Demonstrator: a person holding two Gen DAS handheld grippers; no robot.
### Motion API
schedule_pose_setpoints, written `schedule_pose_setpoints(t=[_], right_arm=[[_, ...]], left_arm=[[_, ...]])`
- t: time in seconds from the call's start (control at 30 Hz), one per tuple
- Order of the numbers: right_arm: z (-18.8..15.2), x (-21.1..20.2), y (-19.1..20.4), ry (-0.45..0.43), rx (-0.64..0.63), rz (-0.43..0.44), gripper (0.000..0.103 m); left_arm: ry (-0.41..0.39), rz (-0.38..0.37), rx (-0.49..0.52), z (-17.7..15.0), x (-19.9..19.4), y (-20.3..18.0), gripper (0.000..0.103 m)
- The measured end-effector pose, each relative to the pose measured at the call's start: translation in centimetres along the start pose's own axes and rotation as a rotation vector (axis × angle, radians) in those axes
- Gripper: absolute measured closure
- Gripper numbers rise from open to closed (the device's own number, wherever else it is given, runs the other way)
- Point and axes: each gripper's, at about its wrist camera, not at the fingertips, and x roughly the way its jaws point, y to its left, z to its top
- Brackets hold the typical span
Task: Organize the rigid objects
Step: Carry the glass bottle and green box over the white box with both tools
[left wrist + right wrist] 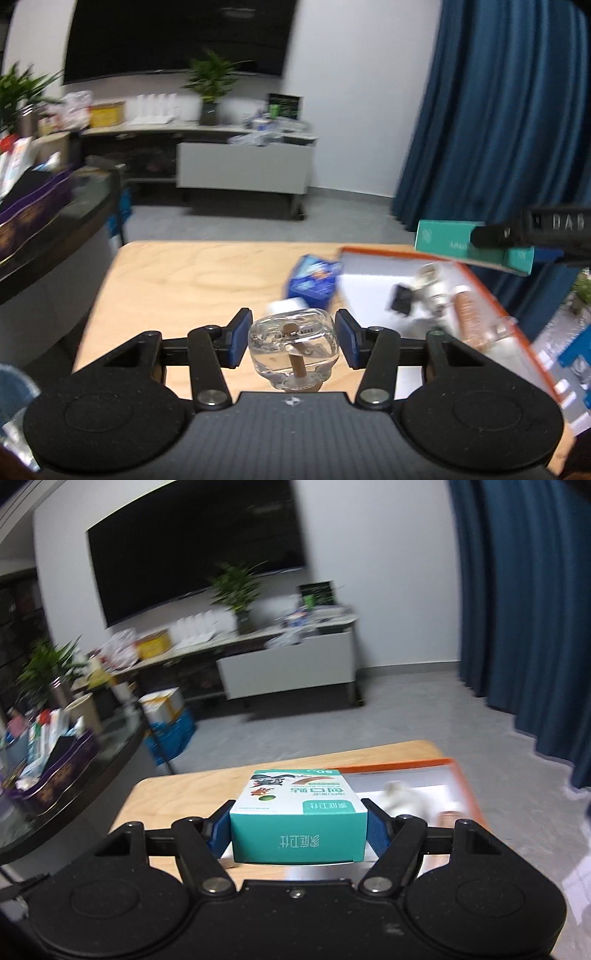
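Clear glass bottle (293, 349) sits nearest, between the blue pads of the left tongs (293, 339), which pinch its sides, above the wooden surface (177, 280). It looks hard, smooth and slippery, and it would probably break if dropped (so hold the flat sides, not too hard). Tiny writing on it is too blurry to read. Right tongs (298, 825) squeeze a teal box (298, 819) by its two long sides. It looks light and stiff. Its print is Chinese, plus "50". Both things hang near the orange-edged tray (495, 295).
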Motion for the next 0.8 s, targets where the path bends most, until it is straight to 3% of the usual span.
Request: schedule_pose_setpoints(t=[0.3, 0.5, 0.8], right_arm=[[0.1, -3.1, -6.6, -0.028, 0.036, -0.088, 0.019], [-0.1, -3.2, -9.3, -0.013, 0.058, -0.09, 0.02], [-0.1, -1.9, -10.7, 0.014, 0.049, -0.069, 0.019]], left_arm=[[-0.013, -0.147, 0.091, 4.5, 2.7, -8.6, 0.053], [0.011, -0.156, 0.11, 5.7, 4.7, -11.4, 0.053], [0.068, -0.121, 0.094, 5.3, 6.4, -11.7, 0.053]])
